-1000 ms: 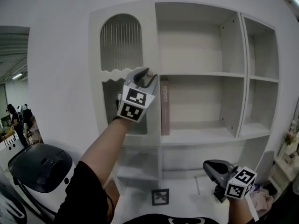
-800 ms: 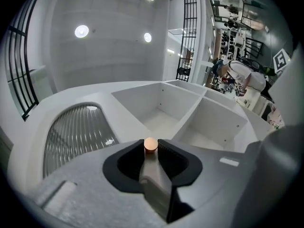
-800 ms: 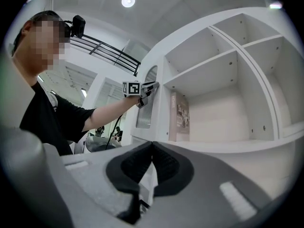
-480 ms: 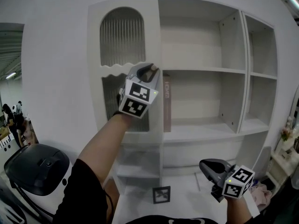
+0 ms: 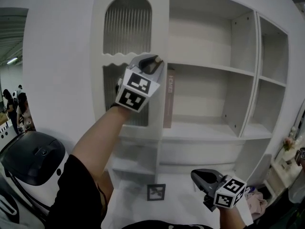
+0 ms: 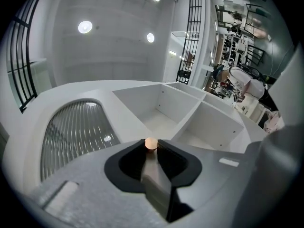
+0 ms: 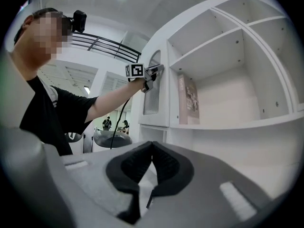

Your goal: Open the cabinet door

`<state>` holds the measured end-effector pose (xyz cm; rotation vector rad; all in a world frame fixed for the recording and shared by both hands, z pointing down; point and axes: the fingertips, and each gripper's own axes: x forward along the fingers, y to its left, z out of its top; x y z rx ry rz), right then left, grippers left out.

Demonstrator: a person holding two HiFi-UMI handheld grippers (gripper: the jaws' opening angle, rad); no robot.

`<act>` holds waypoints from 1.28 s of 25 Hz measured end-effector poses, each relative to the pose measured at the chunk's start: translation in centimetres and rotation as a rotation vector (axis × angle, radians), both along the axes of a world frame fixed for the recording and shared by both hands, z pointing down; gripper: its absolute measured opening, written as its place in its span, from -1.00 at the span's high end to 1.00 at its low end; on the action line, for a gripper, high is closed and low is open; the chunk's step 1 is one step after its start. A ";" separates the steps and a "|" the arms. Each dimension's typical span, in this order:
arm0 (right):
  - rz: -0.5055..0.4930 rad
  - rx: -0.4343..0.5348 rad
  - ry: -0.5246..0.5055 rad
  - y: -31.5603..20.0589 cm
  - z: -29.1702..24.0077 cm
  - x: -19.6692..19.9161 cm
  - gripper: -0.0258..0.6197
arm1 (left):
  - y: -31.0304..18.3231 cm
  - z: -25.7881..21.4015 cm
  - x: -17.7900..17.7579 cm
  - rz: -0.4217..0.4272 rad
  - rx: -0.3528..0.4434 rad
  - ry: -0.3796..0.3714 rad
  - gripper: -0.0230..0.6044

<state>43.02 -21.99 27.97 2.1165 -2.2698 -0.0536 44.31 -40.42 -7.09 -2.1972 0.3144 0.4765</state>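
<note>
The white cabinet door (image 5: 127, 27) has an arched ribbed-glass panel and stands at the left of the shelf unit. In the left gripper view its glass (image 6: 76, 132) lies to the left of the jaws. My left gripper (image 5: 153, 62) is raised to the door's right edge. Its jaws are shut on a small round wooden knob (image 6: 151, 143), which shows right at their tips. My right gripper (image 5: 199, 175) hangs low at the bottom right, away from the cabinet. It is shut (image 7: 152, 145) with nothing between its pads.
Open white shelves (image 5: 209, 66) fill the unit to the right of the door. A book (image 5: 168, 99) stands just inside, beside the door's edge. A square marker tag (image 5: 156, 192) sits low in front. A black round device (image 5: 31, 159) and distant people are at far left.
The right gripper has sunk lower and drifted a little left in the head view. The left gripper has stayed at the door's edge.
</note>
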 end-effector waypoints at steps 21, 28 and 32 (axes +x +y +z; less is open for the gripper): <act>-0.058 -0.001 0.036 8.0 1.5 -3.2 0.92 | 3.4 0.1 -6.1 0.058 -0.154 0.023 0.69; -0.037 0.024 0.102 10.6 -0.7 -5.6 0.92 | 4.4 0.3 -8.4 0.064 -0.163 -0.001 0.69; -0.025 0.045 0.093 10.8 -1.9 -6.4 0.92 | 4.5 0.1 -9.2 0.082 -0.179 0.007 0.69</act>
